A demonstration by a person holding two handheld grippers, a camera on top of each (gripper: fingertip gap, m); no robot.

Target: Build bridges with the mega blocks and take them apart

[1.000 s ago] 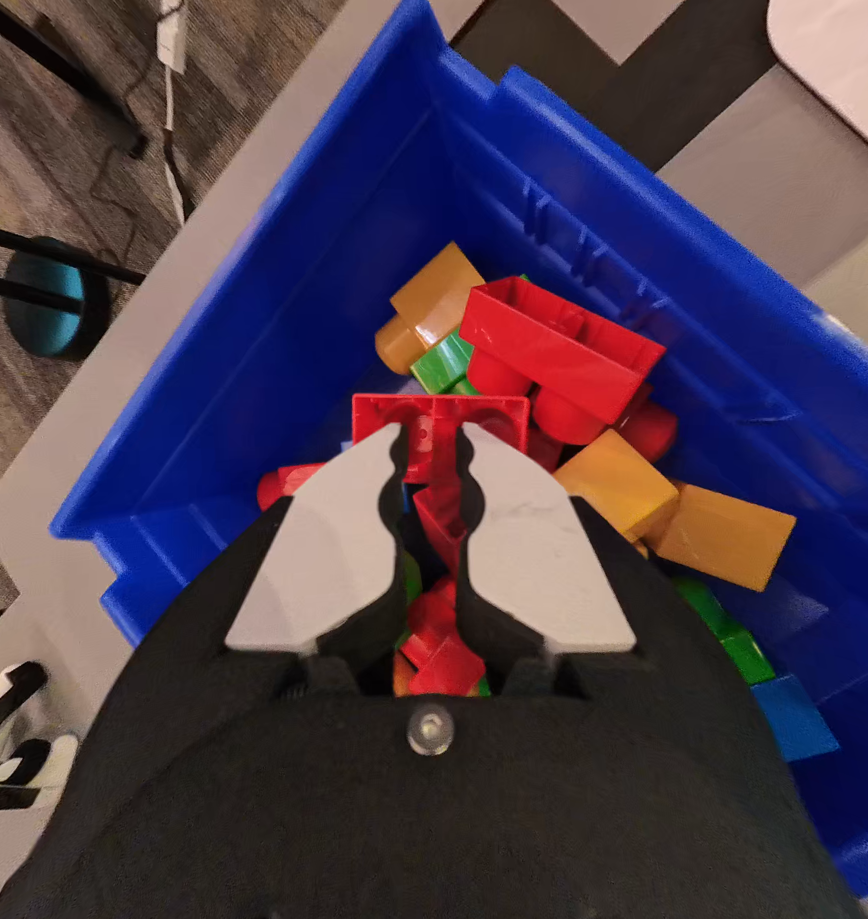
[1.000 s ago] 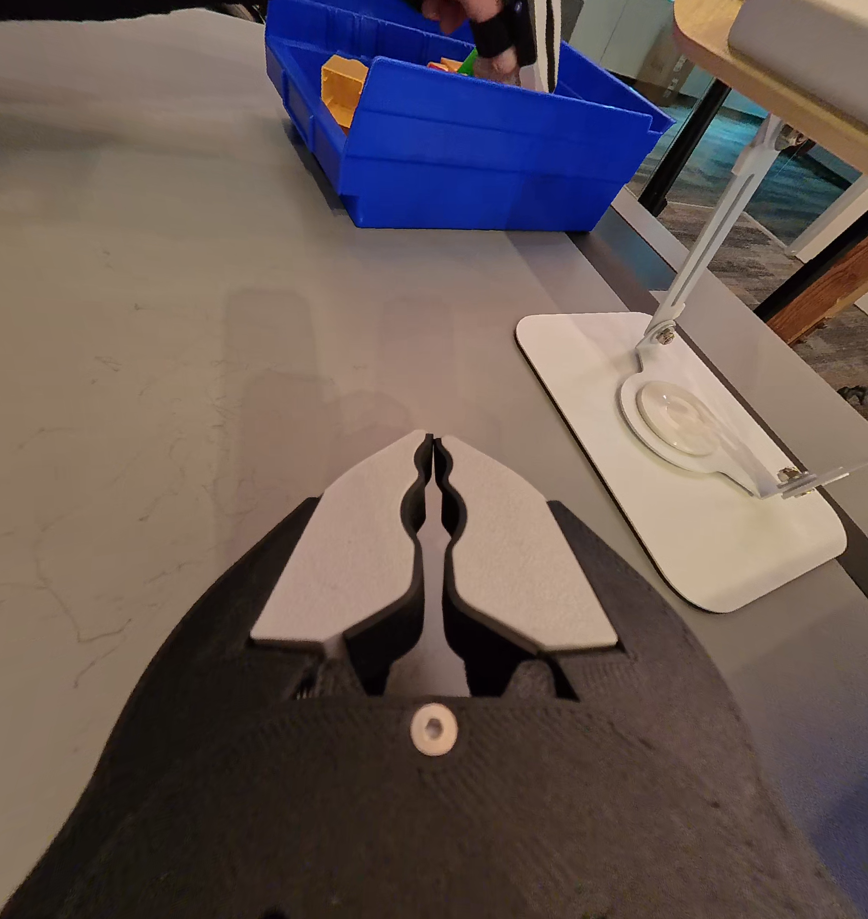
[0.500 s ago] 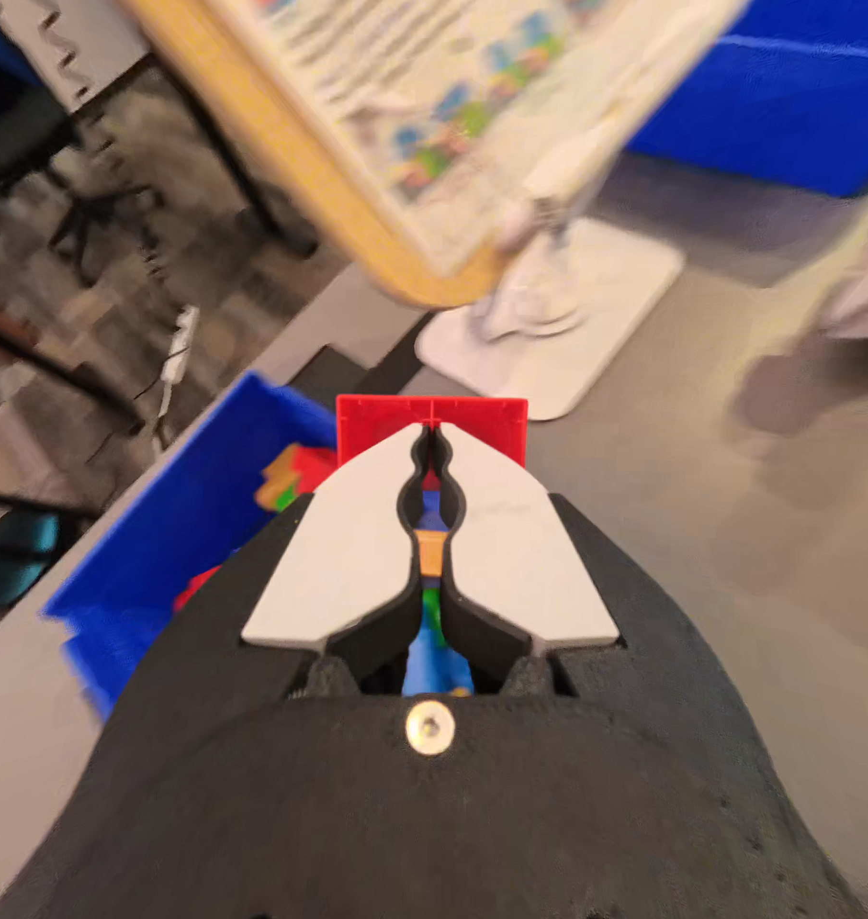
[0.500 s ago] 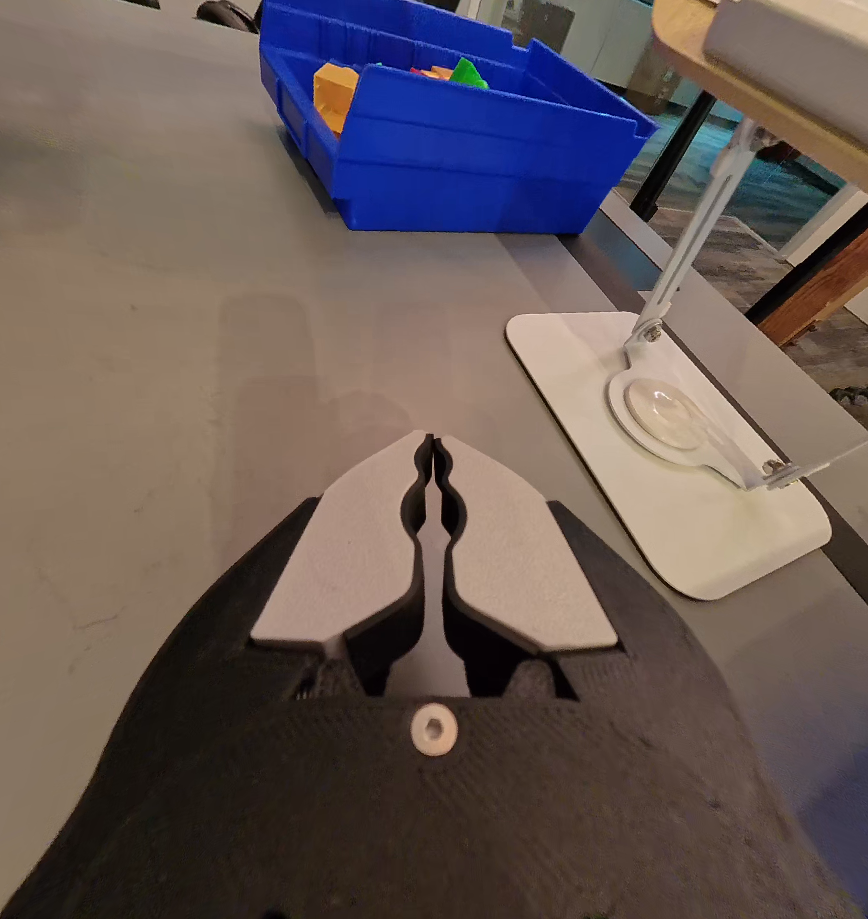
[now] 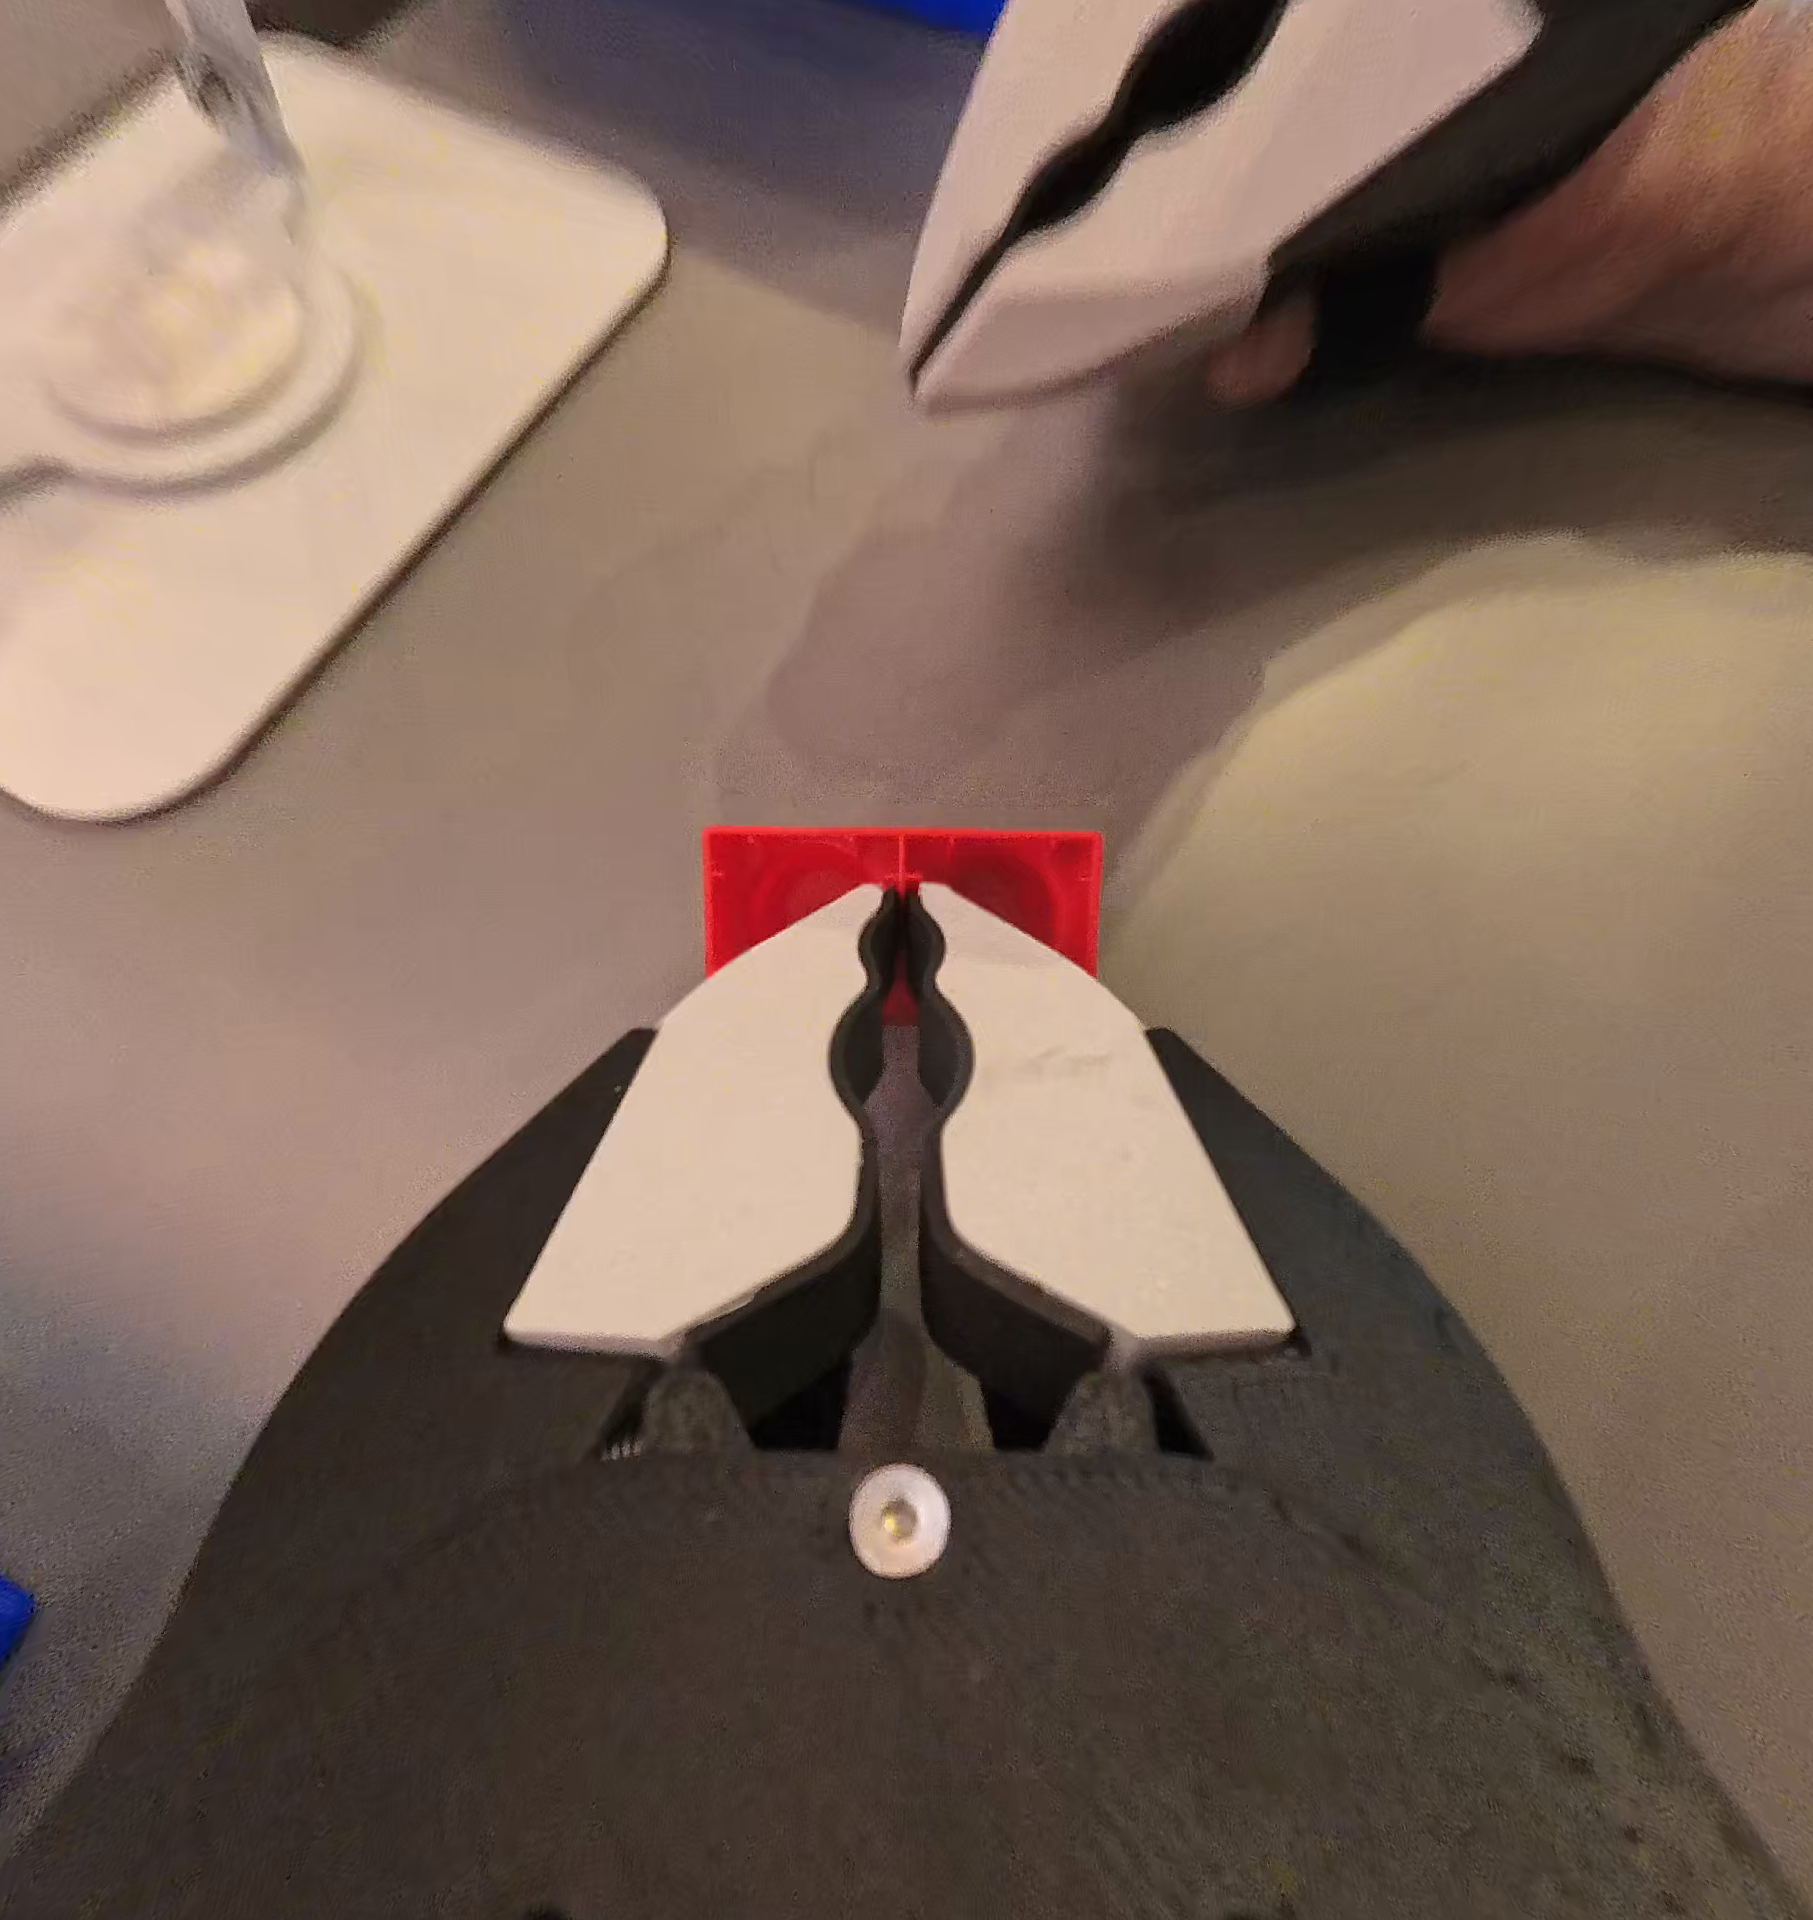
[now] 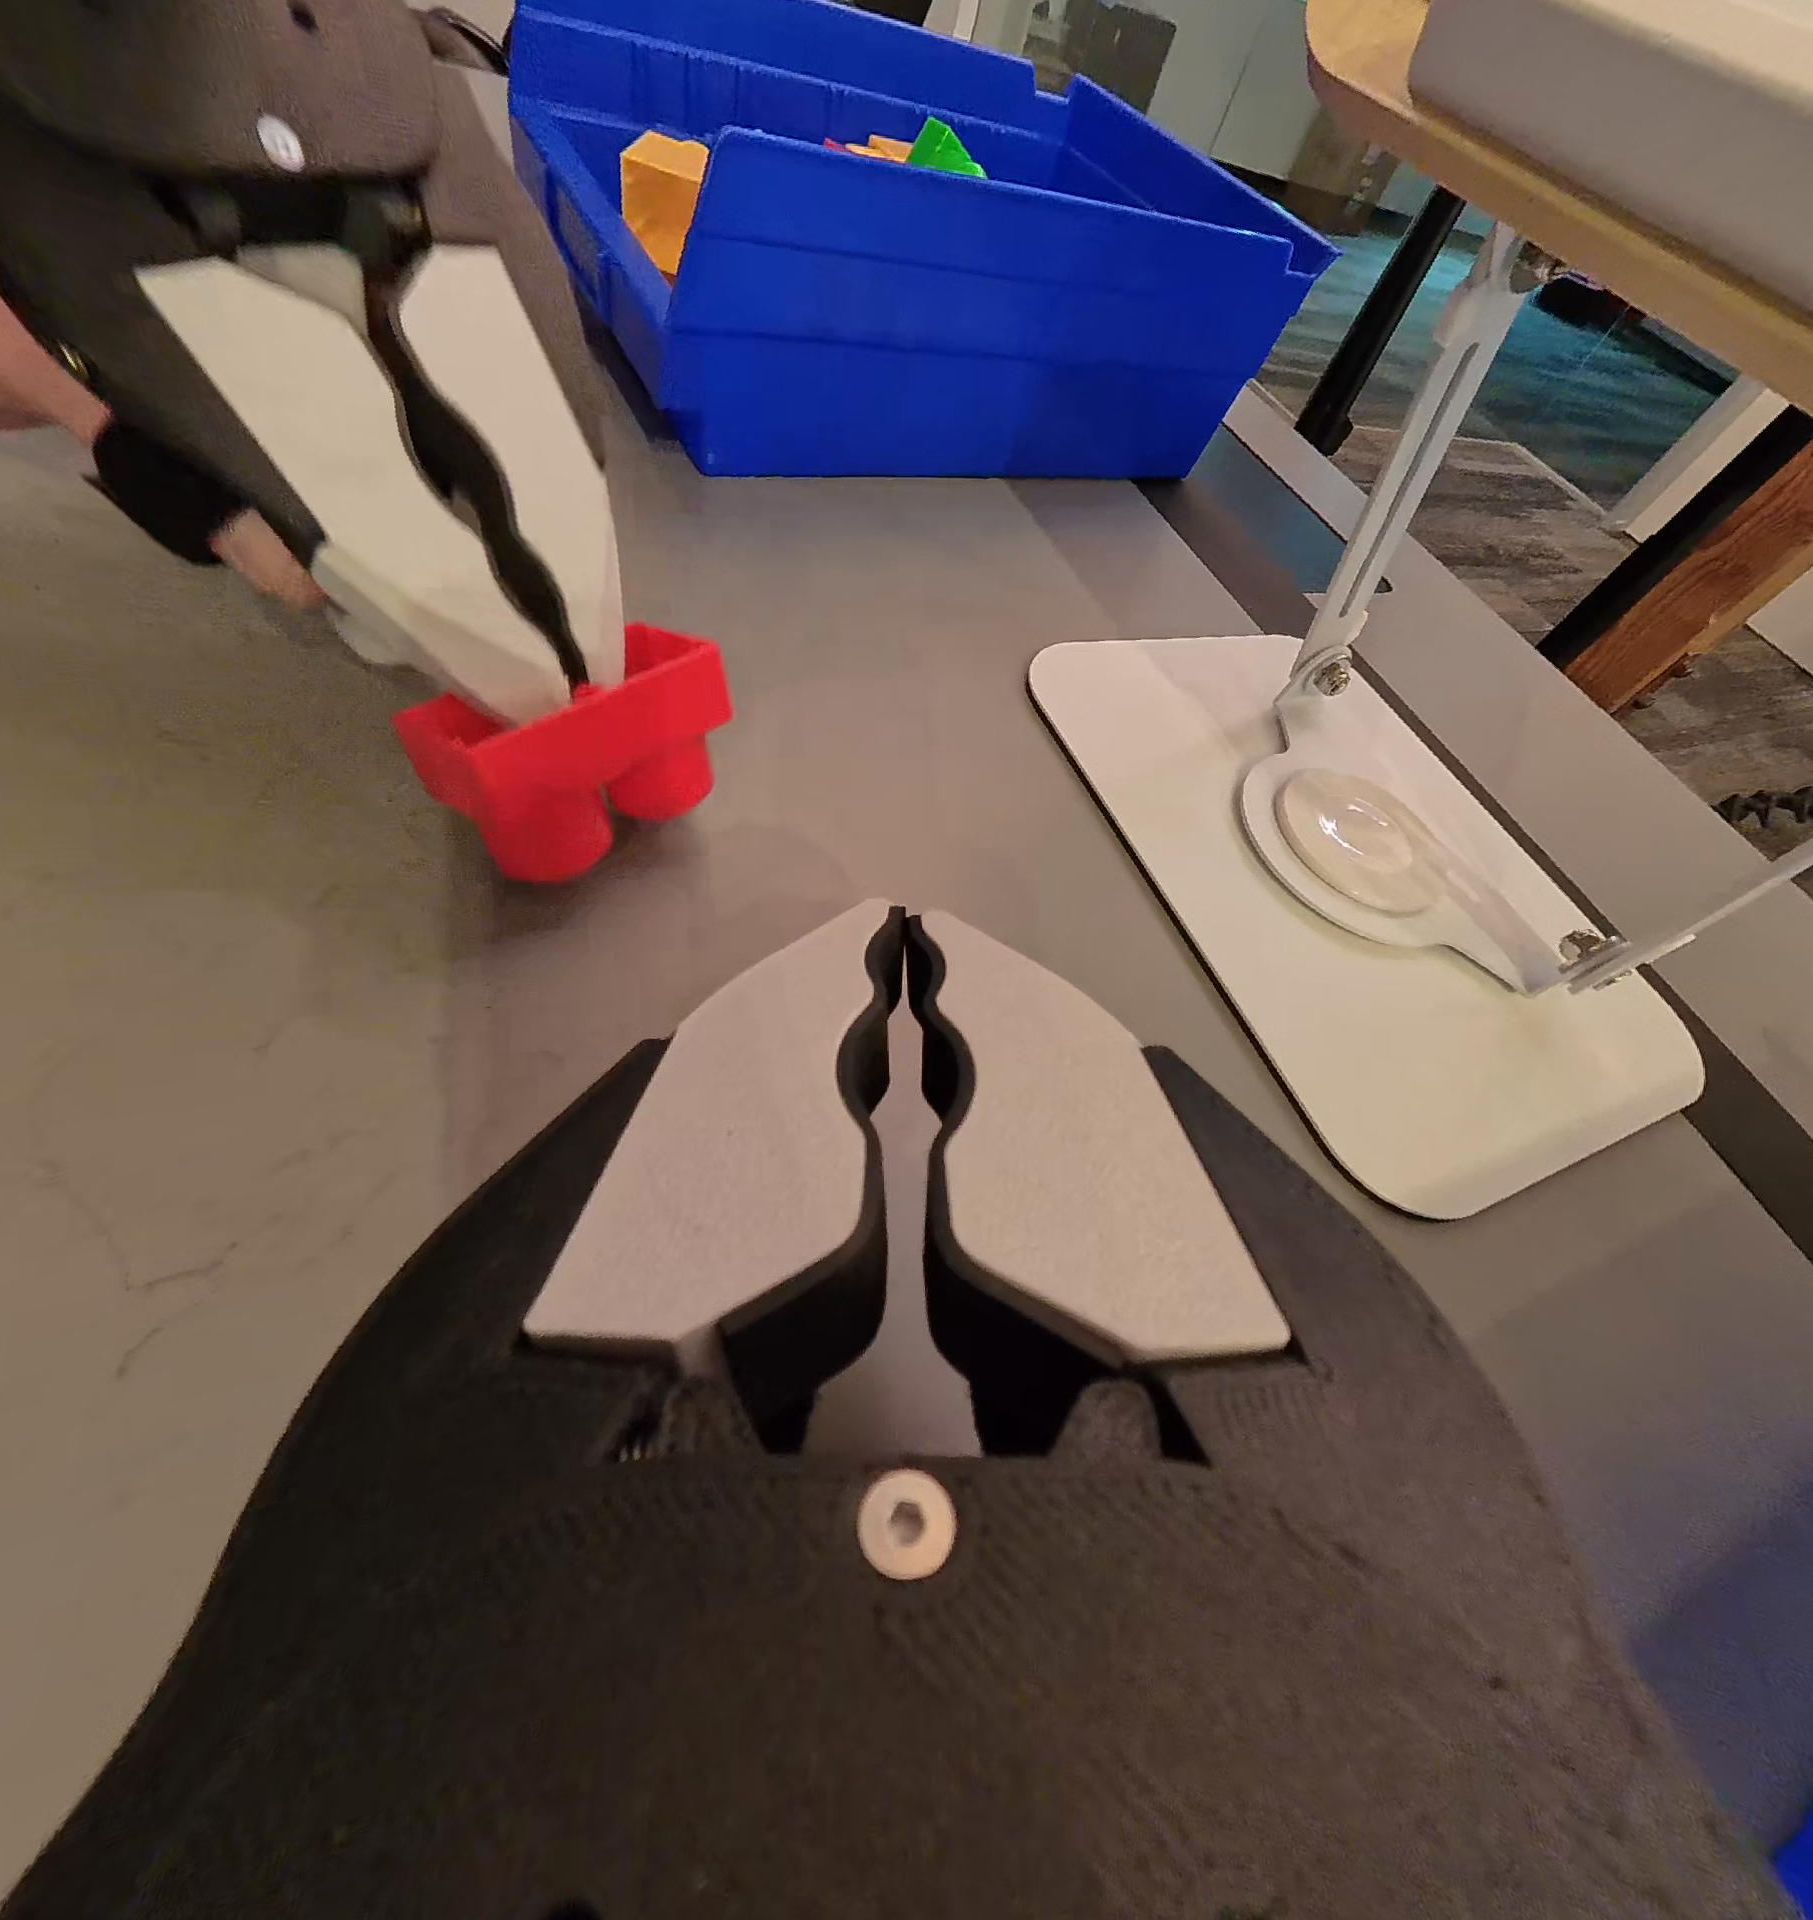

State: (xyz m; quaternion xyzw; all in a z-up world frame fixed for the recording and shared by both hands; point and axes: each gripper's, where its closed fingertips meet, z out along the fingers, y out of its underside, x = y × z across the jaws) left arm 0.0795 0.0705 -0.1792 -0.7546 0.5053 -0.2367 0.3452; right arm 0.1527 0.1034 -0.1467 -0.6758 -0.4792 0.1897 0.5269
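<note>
One red block [image 5: 1027,883] is all that has left the bin, so the bridge is judged barely begun. From the left wrist view, the left gripper [image 5: 900,896] has its fingers [image 5: 767,1049] closed together on the thin middle rib inside the block's hollow underside, which faces the camera; the block hangs over the grey bench [image 5: 362,935], and whether it touches cannot be told from here. The right gripper [image 5: 923,358] hovers beyond, fingertips together, nothing between them. From the right wrist view, the same block [image 6: 559,769] is carried inverted and tilted, studs pointing down, low over the bench [image 6: 881,665] or just grazing it, well clear of the blue bin [image 6: 943,353] holding the remaining blocks. The right gripper [image 6: 902,920] is fully closed on nothing and idle. Risks, as judged: the hold is on a narrow rib only, so the block could pivot or slip if bumped; released as it stands, it would land studs down and could roll onto its side, needing a re-grasp. The white stand base [image 6: 1380,1039] sits near enough to be knocked by either gripper.
</note>
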